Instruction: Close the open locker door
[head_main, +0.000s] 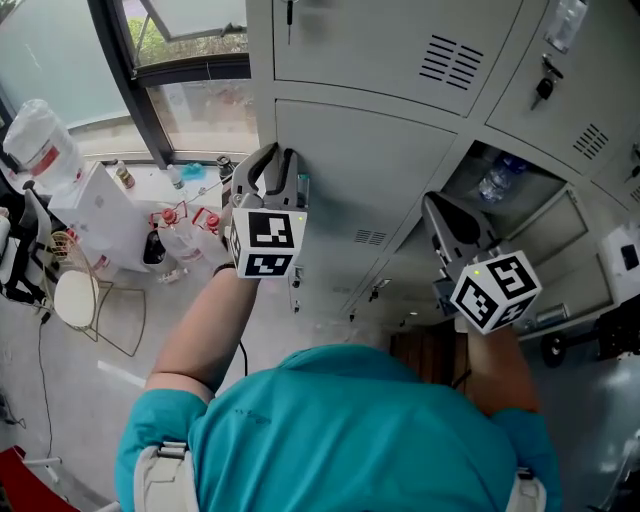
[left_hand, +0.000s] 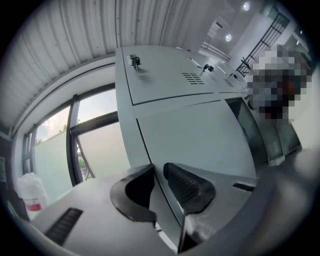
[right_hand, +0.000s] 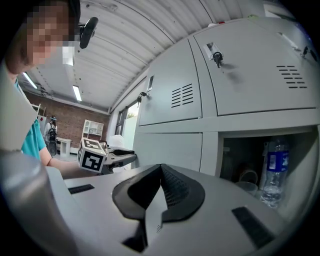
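My right gripper (head_main: 434, 206), jaws clenched on nothing, sits by the open locker (head_main: 464, 178). Its door (head_main: 565, 232) hangs at 3 o'clock. I'd push its face flat and steadily. Left gripper (head_main: 278, 160) is released at 9 o'clock.

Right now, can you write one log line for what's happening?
left gripper open, empty | right gripper shut, empty, facing open locker | bottle inside | closing not yet started
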